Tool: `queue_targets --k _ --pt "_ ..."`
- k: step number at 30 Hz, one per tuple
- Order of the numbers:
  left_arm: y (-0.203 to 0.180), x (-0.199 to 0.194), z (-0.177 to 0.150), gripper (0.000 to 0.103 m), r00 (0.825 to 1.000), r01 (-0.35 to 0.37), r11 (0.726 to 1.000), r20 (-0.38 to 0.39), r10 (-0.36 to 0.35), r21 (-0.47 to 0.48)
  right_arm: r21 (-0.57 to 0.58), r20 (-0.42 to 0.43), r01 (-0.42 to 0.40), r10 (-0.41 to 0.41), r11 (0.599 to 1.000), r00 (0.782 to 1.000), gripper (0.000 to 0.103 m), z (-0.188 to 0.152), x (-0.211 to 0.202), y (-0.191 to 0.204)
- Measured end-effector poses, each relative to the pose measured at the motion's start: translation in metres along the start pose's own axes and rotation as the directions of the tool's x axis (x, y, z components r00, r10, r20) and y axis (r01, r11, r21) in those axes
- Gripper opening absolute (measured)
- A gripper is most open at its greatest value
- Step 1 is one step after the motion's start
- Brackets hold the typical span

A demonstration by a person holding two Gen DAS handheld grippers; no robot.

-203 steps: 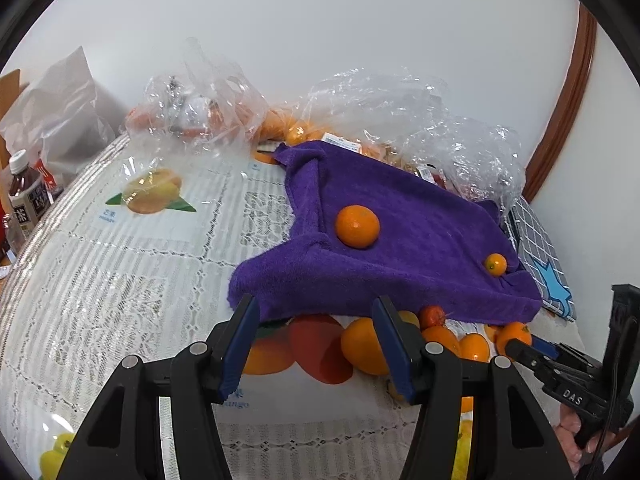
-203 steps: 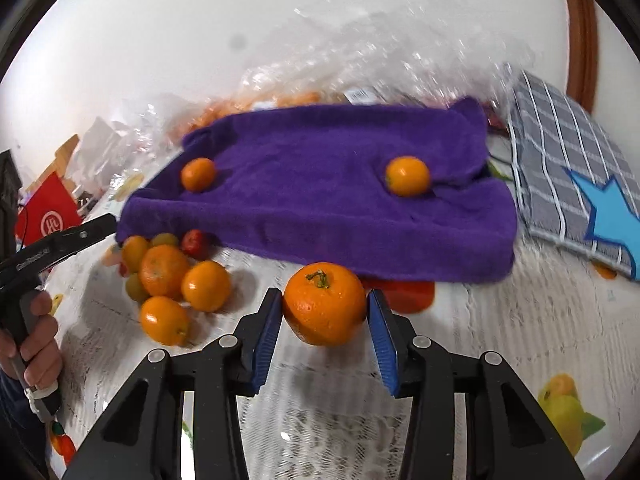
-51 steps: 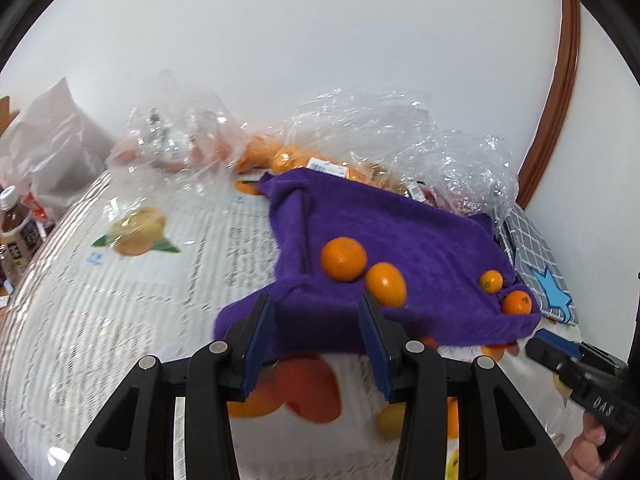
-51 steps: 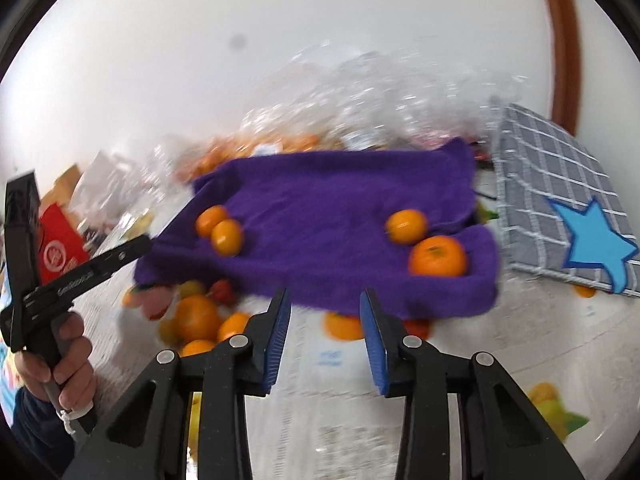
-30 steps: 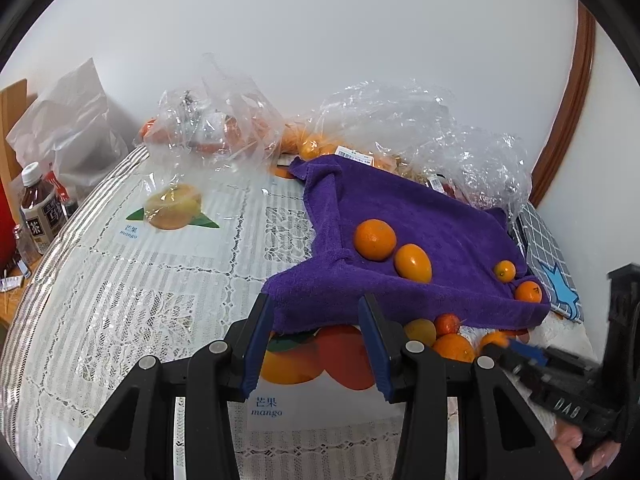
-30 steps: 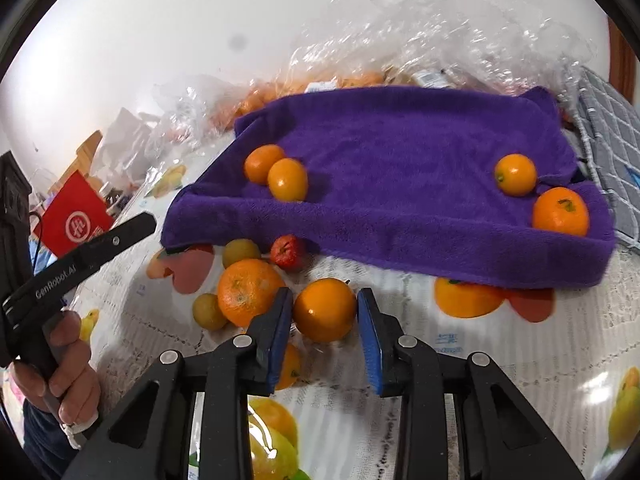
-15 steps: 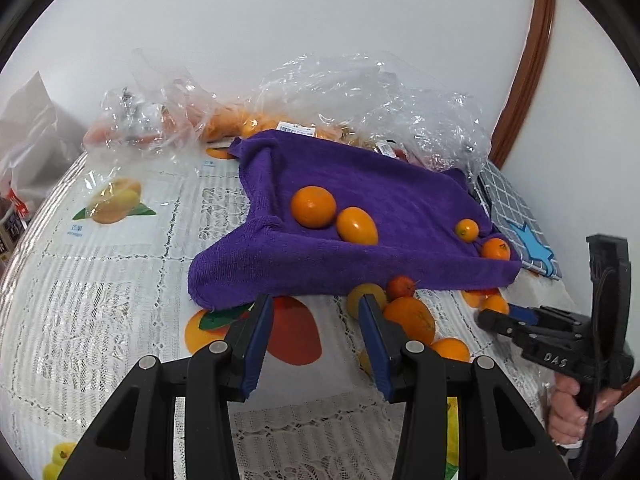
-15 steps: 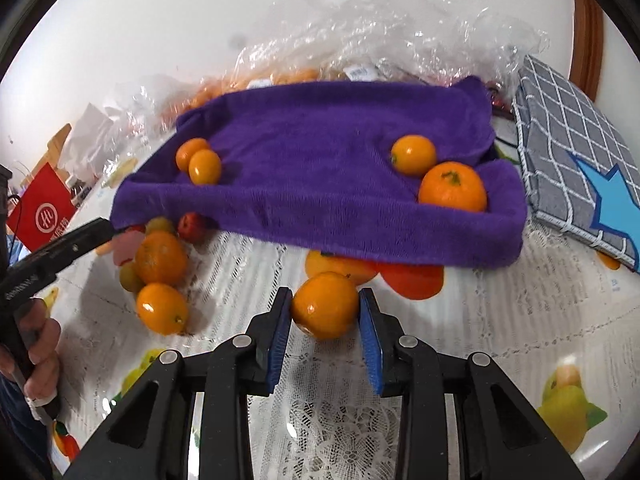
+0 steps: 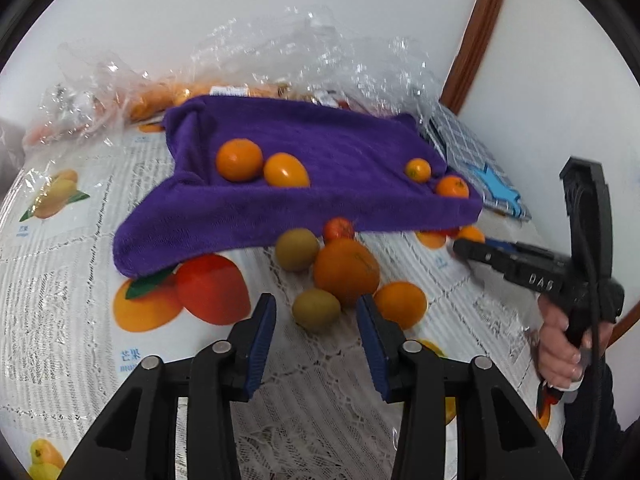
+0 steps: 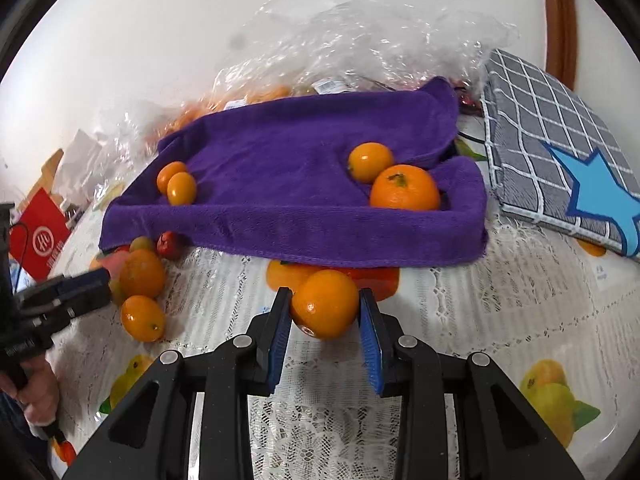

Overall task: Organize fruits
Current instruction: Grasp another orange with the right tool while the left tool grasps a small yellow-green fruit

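Note:
A purple towel [image 9: 320, 148] lies spread on the table with two oranges [image 9: 239, 159] at its left and two [image 9: 452, 187] at its right. In front of it sits a loose pile: a big orange [image 9: 346, 270], a red fruit [image 9: 338, 229] and greenish fruits. My left gripper [image 9: 315, 306] is closing around one greenish fruit [image 9: 316, 312]; a gap shows on both sides of it. My right gripper [image 10: 325, 299] is shut on an orange [image 10: 325, 306] just before the towel's [image 10: 304, 152] front edge, near a large orange [image 10: 404, 188].
Crumpled clear plastic bags [image 9: 304, 52] with more fruit lie behind the towel against the wall. A grey checked cloth with a blue star [image 10: 560, 152] lies to the right, and a red box [image 10: 40, 240] stands at the far left. The lace tablecloth [image 10: 500, 320] has printed fruit pictures.
My left gripper has come down over the loose pile, and its jaws have narrowed around a greenish fruit. My right gripper has carried its orange from the pile rightward to the towel's front edge.

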State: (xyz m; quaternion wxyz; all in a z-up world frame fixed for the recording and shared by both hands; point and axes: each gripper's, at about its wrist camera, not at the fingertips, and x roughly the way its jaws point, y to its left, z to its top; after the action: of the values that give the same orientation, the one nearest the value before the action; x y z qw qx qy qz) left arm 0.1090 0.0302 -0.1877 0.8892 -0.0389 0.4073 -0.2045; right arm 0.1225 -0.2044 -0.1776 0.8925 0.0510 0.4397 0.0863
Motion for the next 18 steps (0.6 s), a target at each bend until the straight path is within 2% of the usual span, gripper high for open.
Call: queue_targets --k 2,6,9,12,15,18 --pt "0.0 0.005 0.0 0.026 1.0 -0.012 1.0 -0.028 0.012 -0.001 0.002 -0.003 0.001 -0.001 1.0 1.0 0.033 0.0 0.001 0.001" --pt "0.003 -0.002 0.001 0.025 0.999 -0.036 0.999 0.01 0.036 -0.011 -0.015 0.005 0.007 -0.007 1.0 1.0 0.033 -0.001 0.001 0.004" --pt "0.015 -0.007 0.003 0.025 0.991 -0.128 0.991 0.033 0.129 -0.044 -0.017 0.013 0.008 -0.008 1.0 1.0 0.033 -0.001 0.0 0.005" --pt "0.033 -0.006 0.004 0.026 0.984 -0.176 0.978 0.011 0.178 -0.111 -0.007 0.01 0.007 -0.006 1.0 1.0 0.033 -0.001 0.0 0.002" --pt "0.039 -0.006 0.003 0.026 0.984 -0.172 0.974 0.012 0.176 -0.145 -0.004 0.003 0.007 -0.006 1.0 1.0 0.033 -0.001 0.001 0.001" --pt "0.037 -0.004 0.003 0.026 0.983 -0.18 0.975 0.0 0.182 -0.132 -0.013 -0.003 0.013 -0.013 1.0 1.0 0.033 -0.001 0.002 0.003"
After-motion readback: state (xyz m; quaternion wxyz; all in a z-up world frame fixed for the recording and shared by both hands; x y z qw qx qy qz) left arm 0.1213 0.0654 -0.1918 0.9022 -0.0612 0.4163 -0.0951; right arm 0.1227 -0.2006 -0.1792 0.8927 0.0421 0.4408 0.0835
